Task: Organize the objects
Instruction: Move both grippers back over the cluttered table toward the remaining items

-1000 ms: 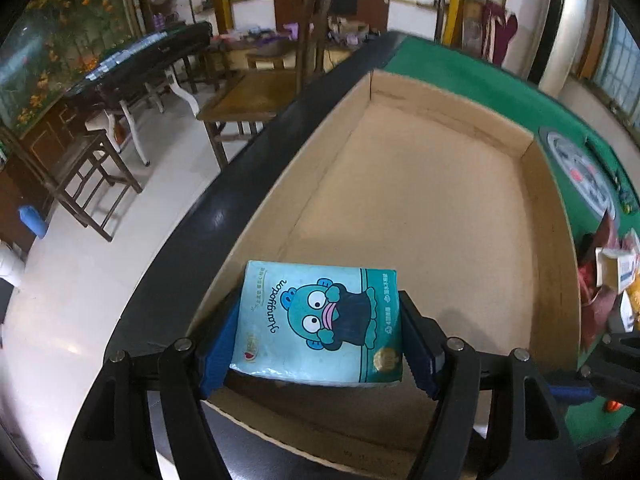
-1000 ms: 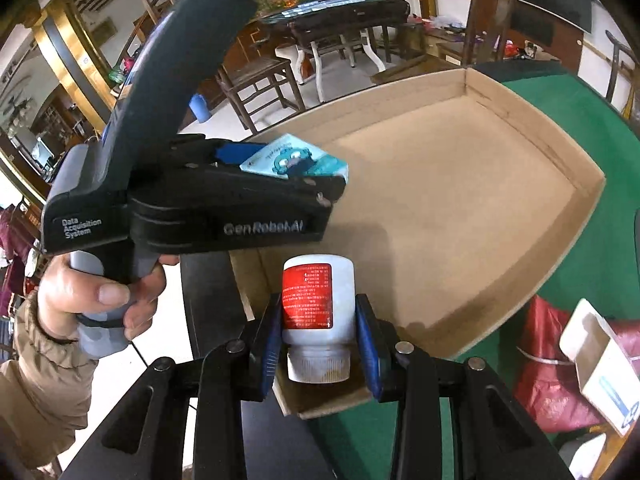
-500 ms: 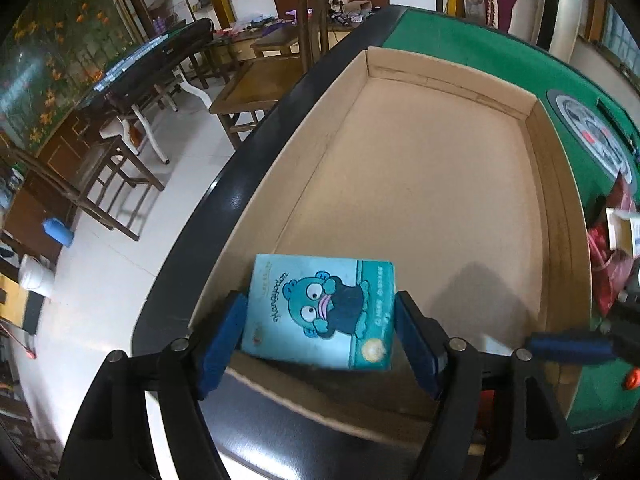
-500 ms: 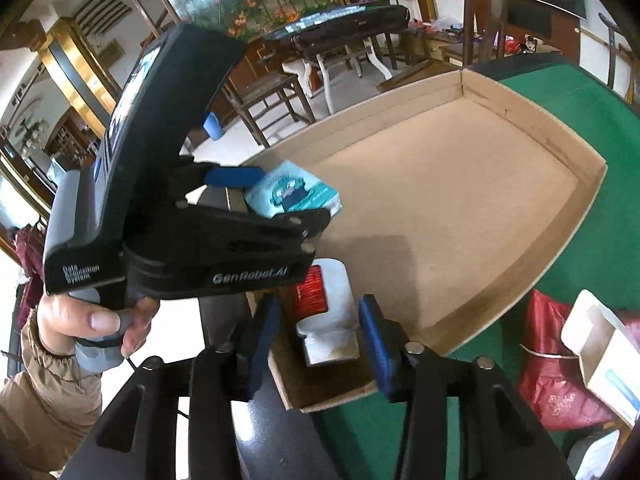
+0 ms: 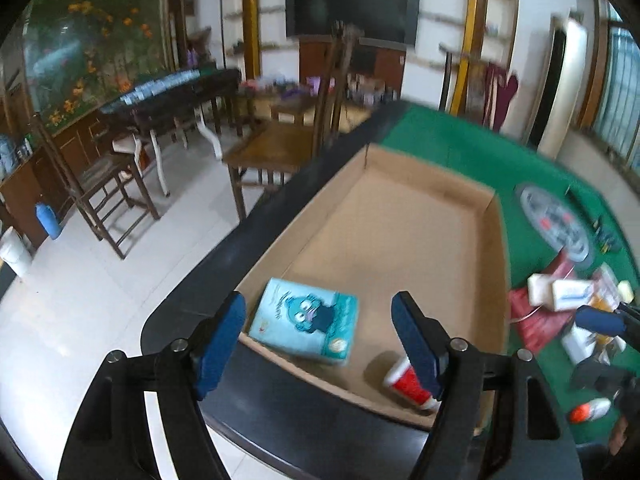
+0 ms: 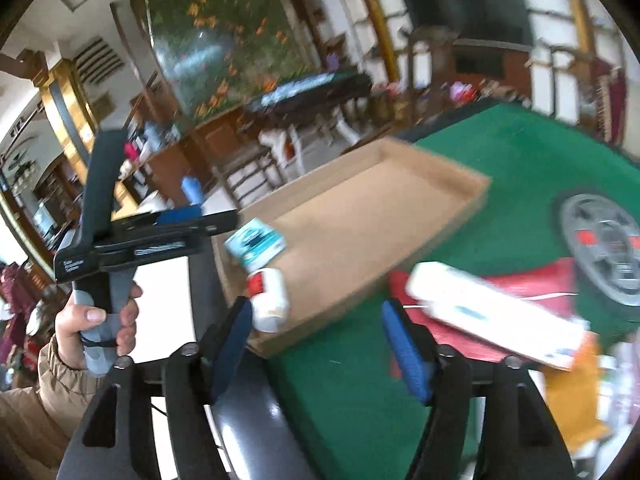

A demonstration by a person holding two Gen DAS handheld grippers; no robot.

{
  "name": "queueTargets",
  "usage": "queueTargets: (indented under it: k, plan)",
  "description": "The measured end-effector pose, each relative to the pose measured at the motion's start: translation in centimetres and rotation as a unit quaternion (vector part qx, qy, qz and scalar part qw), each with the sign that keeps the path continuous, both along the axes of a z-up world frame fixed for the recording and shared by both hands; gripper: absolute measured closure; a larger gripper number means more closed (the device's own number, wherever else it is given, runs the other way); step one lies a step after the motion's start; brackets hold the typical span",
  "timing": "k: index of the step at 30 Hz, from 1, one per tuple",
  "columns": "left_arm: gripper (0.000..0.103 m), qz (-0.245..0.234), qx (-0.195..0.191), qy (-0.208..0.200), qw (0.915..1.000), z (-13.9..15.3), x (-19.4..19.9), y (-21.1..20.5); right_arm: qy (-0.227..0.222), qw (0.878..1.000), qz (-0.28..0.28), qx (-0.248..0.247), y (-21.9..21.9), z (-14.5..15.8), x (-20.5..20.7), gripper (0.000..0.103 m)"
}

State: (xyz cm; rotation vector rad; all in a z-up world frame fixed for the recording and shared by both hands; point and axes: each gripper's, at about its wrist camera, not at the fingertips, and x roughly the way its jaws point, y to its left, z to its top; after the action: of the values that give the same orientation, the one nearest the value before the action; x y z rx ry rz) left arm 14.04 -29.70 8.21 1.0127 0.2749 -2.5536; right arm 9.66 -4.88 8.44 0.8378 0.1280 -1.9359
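Both hand-held grippers, left (image 5: 318,334) and right (image 6: 316,342), spread empty, jaws just opened; we risk the bottle (image 6: 269,293) rolling in the box (image 5: 494,240) near corner.

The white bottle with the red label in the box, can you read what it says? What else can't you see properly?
- White bottle: label print unreadable, blurred in the right wrist view; in the left wrist view the left gripper finger covers part of it.
- Blue tissue pack: small print blurred in both views.
- Pile beside the cardboard box: cut off by the right edge and blurred in both views.
- White carton: print smeared, right wrist view.
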Motion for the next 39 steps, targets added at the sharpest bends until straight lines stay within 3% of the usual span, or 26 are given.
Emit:
queueTargets:
  k: [3, 6, 11, 16, 23, 27, 31, 35, 39]
  plan:
    - [0.023, -0.019, -0.007, 0.036, 0.9992, 1.1, 0.7, 1.7, 0.026, 0.999, -0.024, -0.018, 4.2, 0.7, -0.7, 0.008]
    - [0.022, -0.053, -0.028, 0.04, 0.9974, 1.8, 0.4, 4.0, 0.042, 0.997, -0.052, -0.03, 7.9, 0.9, -1.9, 0.0]
    - [0.021, -0.14, -0.027, 0.035, 0.9892, 1.4, -1.2, 9.4, -0.019, 0.988, -0.121, -0.091, 14.5, 1.3, -4.5, 0.0]
    - [0.021, -0.235, -0.021, 0.006, 0.9717, 0.3, -4.3, 14.9, -0.076, 0.977, -0.148, -0.131, 17.2, 1.2, -6.3, 0.0]
    - [0.021, -0.313, -0.096, -0.046, 0.9437, -0.6, -8.4, 19.1, -0.1, 0.973, -0.166, -0.126, 17.7, 0.3, -7.0, 0.0]
    - [0.021, -0.359, -0.155, -0.075, 0.9172, -1.3, -9.8, 20.8, -0.102, 0.972, -0.168, -0.126, 17.8, -0.3, -7.5, 0.0]
    - [0.021, -0.397, -0.178, -0.104, 0.8942, -2.2, -11.2, 21.7, -0.103, 0.972, -0.171, -0.125, 17.8, -0.6, -7.7, 0.0]
    - [0.021, -0.417, -0.193, -0.117, 0.8801, -3.1, -12.3, 23.1, -0.107, 0.971, -0.179, -0.119, 18.1, -0.8, -7.9, 0.0]
    - [0.021, -0.436, -0.182, -0.128, 0.8718, -4.0, -13.4, 24.0, -0.108, 0.966, -0.2, -0.126, 19.2, -0.7, -8.1, 0.0]
